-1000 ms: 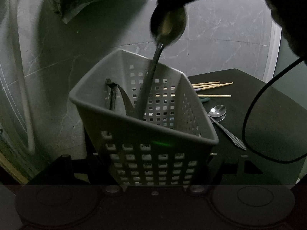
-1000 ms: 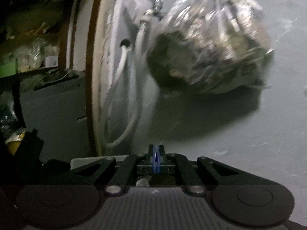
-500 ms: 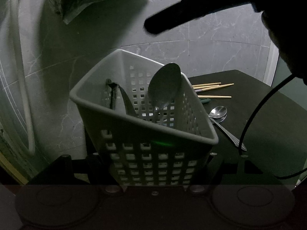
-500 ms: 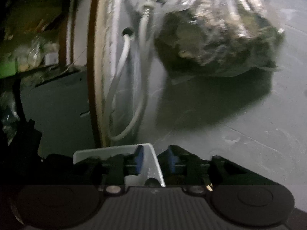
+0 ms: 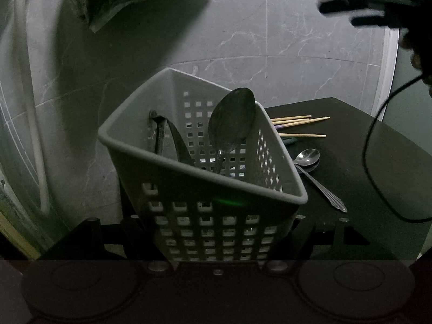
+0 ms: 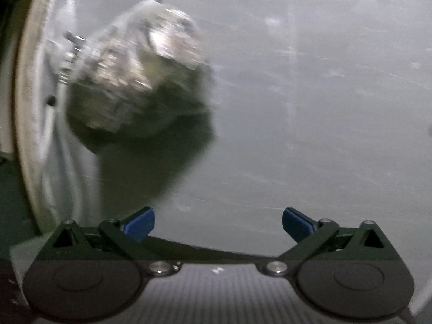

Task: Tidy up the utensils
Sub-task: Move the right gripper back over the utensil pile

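One spoon dropped into caddy, right tongs just opened, empty

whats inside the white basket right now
Inside the basket, a large spoon stands bowl up against the right wall, and a dark utensil leans at the left. Their lower ends and the basket floor are hidden by the front wall.

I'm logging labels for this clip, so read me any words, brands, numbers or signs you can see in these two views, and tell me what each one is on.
None: no readable text in either view.
White utensil basket: plain perforated plastic, no lettering visible.
Spoon on the dark table: no marking that can be made out.
Plastic bag: blurred, contents unreadable.
Chopsticks: bare, no print visible.
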Demonstrator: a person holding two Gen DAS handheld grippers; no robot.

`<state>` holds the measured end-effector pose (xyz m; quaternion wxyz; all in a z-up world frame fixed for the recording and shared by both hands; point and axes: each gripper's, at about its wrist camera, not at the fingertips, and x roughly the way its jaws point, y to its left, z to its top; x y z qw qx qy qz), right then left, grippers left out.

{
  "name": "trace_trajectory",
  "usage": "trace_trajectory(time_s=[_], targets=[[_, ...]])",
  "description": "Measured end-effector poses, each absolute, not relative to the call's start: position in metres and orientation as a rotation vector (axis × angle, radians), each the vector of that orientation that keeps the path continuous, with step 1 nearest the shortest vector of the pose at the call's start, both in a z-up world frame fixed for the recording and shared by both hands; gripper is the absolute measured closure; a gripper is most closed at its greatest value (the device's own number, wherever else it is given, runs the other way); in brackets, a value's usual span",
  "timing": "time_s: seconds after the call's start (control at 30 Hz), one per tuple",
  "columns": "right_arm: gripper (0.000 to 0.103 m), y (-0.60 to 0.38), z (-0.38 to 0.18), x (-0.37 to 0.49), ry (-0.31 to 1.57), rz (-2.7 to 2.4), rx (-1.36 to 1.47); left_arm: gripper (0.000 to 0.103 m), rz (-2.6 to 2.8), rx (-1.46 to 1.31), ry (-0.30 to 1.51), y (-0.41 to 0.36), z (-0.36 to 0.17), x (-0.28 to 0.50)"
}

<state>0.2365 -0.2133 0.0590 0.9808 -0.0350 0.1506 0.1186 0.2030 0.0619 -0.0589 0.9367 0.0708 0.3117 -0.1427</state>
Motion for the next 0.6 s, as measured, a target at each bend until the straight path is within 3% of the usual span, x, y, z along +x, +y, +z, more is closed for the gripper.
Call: trace_trajectory(time_s=[0.4, 0.6], targets=[[0.0, -0.274, -0.045, 0.267, 0.781, 0.141, 0.225, 0.026, -0.283, 0.143, 0.658, 0.06, -0.057, 0.208], [0.0, -0.276, -0.075, 0.279, 0.788, 0.071, 0.271, 0.026, -0.274, 0.14, 0.665, 0.059, -0.057, 0.209]])
